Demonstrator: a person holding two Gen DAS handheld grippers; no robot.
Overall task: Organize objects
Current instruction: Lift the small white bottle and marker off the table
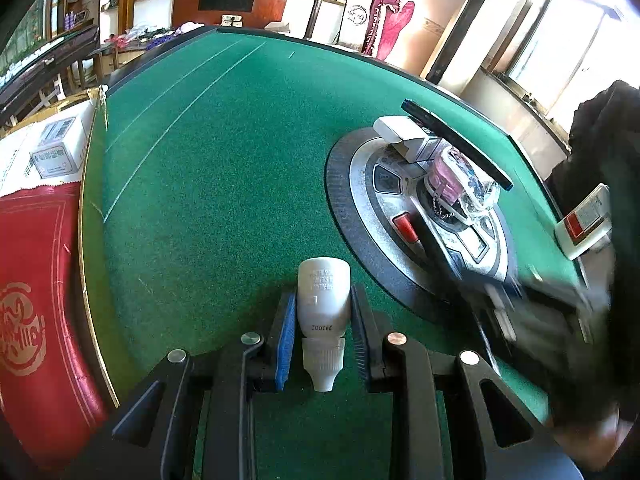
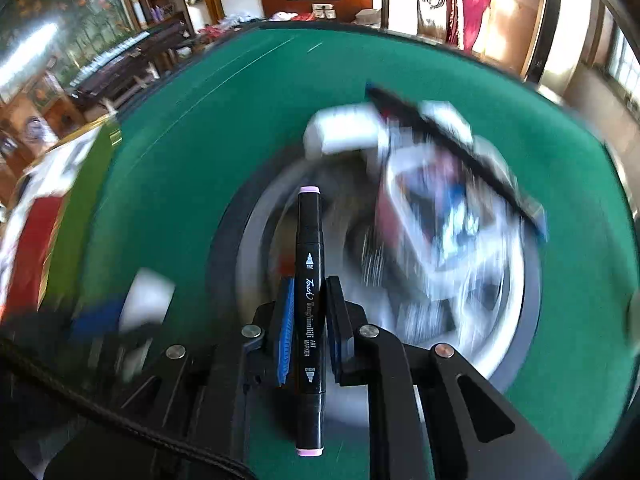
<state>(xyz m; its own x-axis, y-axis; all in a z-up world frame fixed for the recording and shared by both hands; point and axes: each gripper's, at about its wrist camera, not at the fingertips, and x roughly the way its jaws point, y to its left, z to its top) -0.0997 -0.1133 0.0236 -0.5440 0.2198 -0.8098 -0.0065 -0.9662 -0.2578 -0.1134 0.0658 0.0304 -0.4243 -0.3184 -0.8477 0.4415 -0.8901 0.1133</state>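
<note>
My left gripper (image 1: 322, 300) is shut on a small white dropper bottle (image 1: 324, 292), whose capped tip points back toward the camera, just above the green felt table (image 1: 224, 160). My right gripper (image 2: 310, 280) is shut on a black art marker (image 2: 309, 236) with pale pink ends, held lengthwise over the round silver hub (image 2: 512, 280). On that hub (image 1: 360, 184) lies a pile: a white box (image 1: 404, 134), a long black marker (image 1: 456, 144) and a clear packet with something pink inside (image 1: 456, 180). The right wrist view is heavily blurred.
A white and red box (image 1: 588, 224) sits at the table's right edge beside a person's dark sleeve (image 1: 600, 140). Left of the table are a red cushion (image 1: 36, 300) and a white carton (image 1: 56, 148). Open felt stretches toward the far edge.
</note>
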